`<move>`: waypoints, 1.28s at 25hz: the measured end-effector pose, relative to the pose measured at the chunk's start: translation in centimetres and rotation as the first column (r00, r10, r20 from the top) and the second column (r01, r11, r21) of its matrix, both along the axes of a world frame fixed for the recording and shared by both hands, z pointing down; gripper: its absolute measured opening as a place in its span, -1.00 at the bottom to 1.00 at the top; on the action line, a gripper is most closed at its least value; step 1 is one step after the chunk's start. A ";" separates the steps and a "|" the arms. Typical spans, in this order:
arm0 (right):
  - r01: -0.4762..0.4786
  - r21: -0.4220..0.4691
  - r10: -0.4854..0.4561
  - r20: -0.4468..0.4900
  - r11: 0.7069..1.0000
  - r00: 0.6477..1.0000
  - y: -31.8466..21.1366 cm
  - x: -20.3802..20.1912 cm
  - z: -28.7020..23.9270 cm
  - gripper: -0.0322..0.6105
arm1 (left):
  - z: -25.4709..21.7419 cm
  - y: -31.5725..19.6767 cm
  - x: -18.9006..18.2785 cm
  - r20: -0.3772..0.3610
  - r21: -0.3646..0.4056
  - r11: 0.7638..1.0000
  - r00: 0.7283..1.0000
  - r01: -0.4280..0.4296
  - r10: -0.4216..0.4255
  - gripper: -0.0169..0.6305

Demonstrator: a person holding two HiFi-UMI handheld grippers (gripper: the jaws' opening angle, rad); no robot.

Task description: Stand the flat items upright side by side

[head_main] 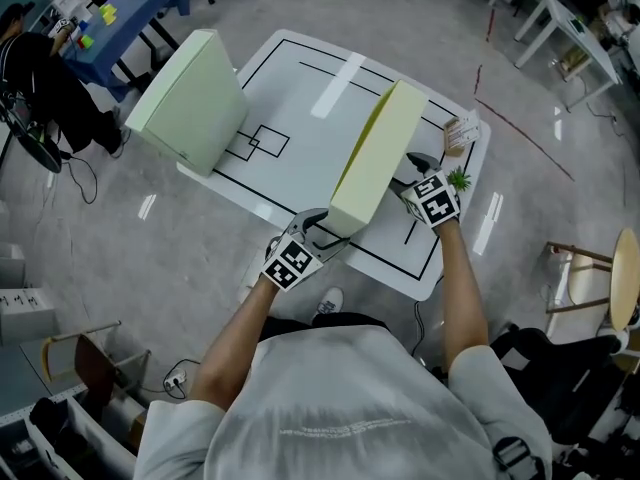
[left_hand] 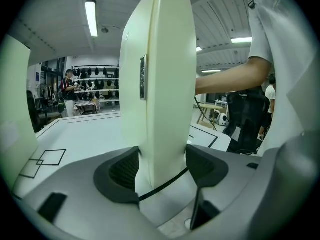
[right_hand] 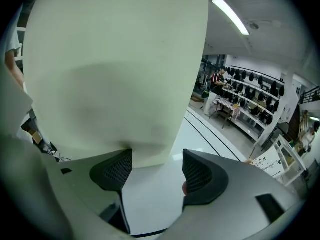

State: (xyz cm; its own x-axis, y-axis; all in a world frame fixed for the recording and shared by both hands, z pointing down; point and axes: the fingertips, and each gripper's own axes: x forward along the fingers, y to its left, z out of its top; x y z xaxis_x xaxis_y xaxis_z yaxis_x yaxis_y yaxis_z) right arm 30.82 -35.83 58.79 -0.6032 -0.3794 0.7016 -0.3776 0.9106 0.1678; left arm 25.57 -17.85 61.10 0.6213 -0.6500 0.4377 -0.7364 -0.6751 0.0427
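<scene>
Two pale cream flat boxes stand upright on the white table (head_main: 300,118) with black lines. One box (head_main: 190,103) stands at the far left; it also shows at the left edge (left_hand: 15,114) of the left gripper view. The middle box (head_main: 375,158) stands on its long edge. My left gripper (head_main: 318,230) straddles its near narrow end (left_hand: 165,84), and both pads (left_hand: 125,169) lie against its sides. My right gripper (head_main: 415,168) is by the box's right broad face (right_hand: 115,74). Its jaws (right_hand: 157,171) stand open with bare table between them.
A small pink-white item (head_main: 462,133) and a green sprig (head_main: 460,179) lie near the table's right edge. A blue table (head_main: 130,13) and a seated person (head_main: 40,78) are at the far left. A wooden stool (head_main: 600,278) stands on the right floor.
</scene>
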 end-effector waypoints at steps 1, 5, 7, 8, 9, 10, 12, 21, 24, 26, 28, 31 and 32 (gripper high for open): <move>-0.010 0.004 0.010 0.007 1.000 1.000 -0.2 -0.1 -0.1 0.15 | -0.3 -0.2 -0.1 -0.002 0.004 1.000 1.000 0.001 -0.001 0.00; -0.077 0.001 0.077 0.041 0.997 0.996 -0.2 0.9 0.1 0.16 | 0.5 -0.4 0.0 0.007 -0.029 0.999 0.999 0.031 -0.031 0.01; -0.121 -0.012 0.122 0.054 0.993 0.991 0.5 1.9 0.4 0.16 | 0.7 -0.2 0.0 0.006 -0.049 0.998 0.999 0.040 -0.040 0.01; -0.144 -0.018 0.145 0.060 0.989 0.988 1.0 2.3 0.5 0.16 | 0.4 -0.1 -0.2 -0.001 -0.054 0.998 0.999 0.041 -0.041 0.01; -0.164 -0.023 0.165 0.063 0.986 0.984 1.7 2.7 0.4 0.16 | 0.0 0.2 -0.5 -0.008 -0.060 0.997 0.999 0.043 -0.043 0.01; -0.183 -0.025 0.184 0.066 0.983 0.981 2.4 3.1 0.3 0.16 | -0.2 0.4 -0.9 -0.011 -0.067 0.997 0.999 0.044 -0.045 0.01; -0.216 -0.023 0.217 0.073 0.976 0.973 4.0 3.6 -0.3 0.16 | -0.5 1.1 -2.0 0.000 -0.084 0.995 0.999 0.049 -0.049 0.01; -0.361 -0.007 0.357 0.172 0.932 0.918 12.5 3.4 -4.6 0.15 | -2.5 5.3 -10.0 -0.025 -0.086 0.989 0.992 0.118 -0.121 0.01; -0.413 0.026 0.399 0.206 0.910 0.893 15.1 2.6 -7.3 0.15 | -4.5 6.4 -13.6 -0.050 -0.056 0.988 0.988 0.143 -0.146 0.01; -0.441 0.042 0.421 0.229 0.896 0.878 16.7 1.9 -9.3 0.15 | -6.2 6.7 -16.5 -0.080 -0.033 0.981 0.978 0.190 -0.193 0.01; -0.467 0.049 0.441 0.255 0.883 0.860 18.3 1.2 -11.1 0.15 | -7.7 6.9 -19.6 -0.117 -0.013 0.967 0.960 0.253 -0.252 0.01; -0.502 0.070 0.465 0.287 0.862 0.838 20.5 0.2 -13.2 0.15 | -9.7 7.4 -23.7 -0.160 0.014 0.948 0.937 0.317 -0.311 0.01; -0.511 0.084 0.469 0.291 0.856 0.834 21.1 0.0 -13.8 0.15 | -10.4 7.5 -24.8 -0.170 0.029 0.944 0.932 0.328 -0.319 0.01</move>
State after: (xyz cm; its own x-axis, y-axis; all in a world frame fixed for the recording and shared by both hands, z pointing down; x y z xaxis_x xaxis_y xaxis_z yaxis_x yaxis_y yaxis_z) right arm 30.85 -14.68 44.96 -0.4561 -0.7610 0.4613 -0.8152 0.5652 0.1264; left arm 0.77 -10.31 50.69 0.4322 -0.8480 0.3068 -0.9018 -0.4061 0.1480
